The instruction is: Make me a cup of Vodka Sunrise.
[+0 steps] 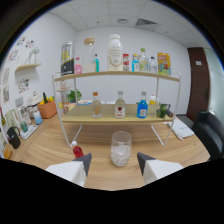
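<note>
**Observer:** What's in front of you, left to right?

**Me:** At the tabletop's (60,145) left edge there's clutter I can't name for certain, with an orange pot (47,108) behind it. Nearer me a small red-capped bottle (77,150) stands just beside my left finger. Then the glass (120,148), with what looks like ice in its bottom, stands on the wood just ahead of the claw (114,163), roughly on its centre line. Behind it runs the two-tier shelf rack (116,75).

**Observer:** And the claw?

**Me:** Its fingers are spread wide and hold nothing. The glass is beyond the tips, not between them.

**Observer:** What's on the rack?

**Me:** On the lower shelf, left to right: a bottle with an orange-pink liquid (96,105), a clear bottle with a red label (120,105) and a blue-liquid bottle (142,106). On the top shelf there's a dark can (67,59), a tall white bottle (114,52) and smaller bottles I can't read.

**Observer:** So what's the step?

**Me:** I'd judge it's fetching the vodka; the clear red-labelled bottle is my best guess. To do it well, I'd lift over the glass rather than push past it, keep clear of the upper shelf's edge, centre the bottle's body between the fingers and close below its shoulder. Its neighbours stand a little apart, so a straight approach should fit.
</note>
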A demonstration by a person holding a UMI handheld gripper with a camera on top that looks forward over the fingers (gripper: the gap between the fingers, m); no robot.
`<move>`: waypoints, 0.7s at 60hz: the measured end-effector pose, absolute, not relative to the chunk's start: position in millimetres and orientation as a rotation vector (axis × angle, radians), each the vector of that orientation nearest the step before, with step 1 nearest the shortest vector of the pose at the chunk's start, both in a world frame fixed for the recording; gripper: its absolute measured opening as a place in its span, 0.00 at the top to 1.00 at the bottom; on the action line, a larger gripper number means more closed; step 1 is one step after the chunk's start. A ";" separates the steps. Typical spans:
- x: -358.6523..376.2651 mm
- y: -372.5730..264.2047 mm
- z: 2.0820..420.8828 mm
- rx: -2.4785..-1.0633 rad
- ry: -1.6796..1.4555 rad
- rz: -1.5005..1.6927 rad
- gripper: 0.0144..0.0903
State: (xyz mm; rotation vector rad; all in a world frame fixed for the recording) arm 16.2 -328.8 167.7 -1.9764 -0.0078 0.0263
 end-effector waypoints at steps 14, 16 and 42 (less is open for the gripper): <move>65.0 -335.6 187.3 -1.968 -0.012 0.009 0.06; 72.0 -332.7 201.9 -1.945 -0.008 0.013 0.05; 198.3 -212.9 379.0 -1.719 0.069 0.032 0.06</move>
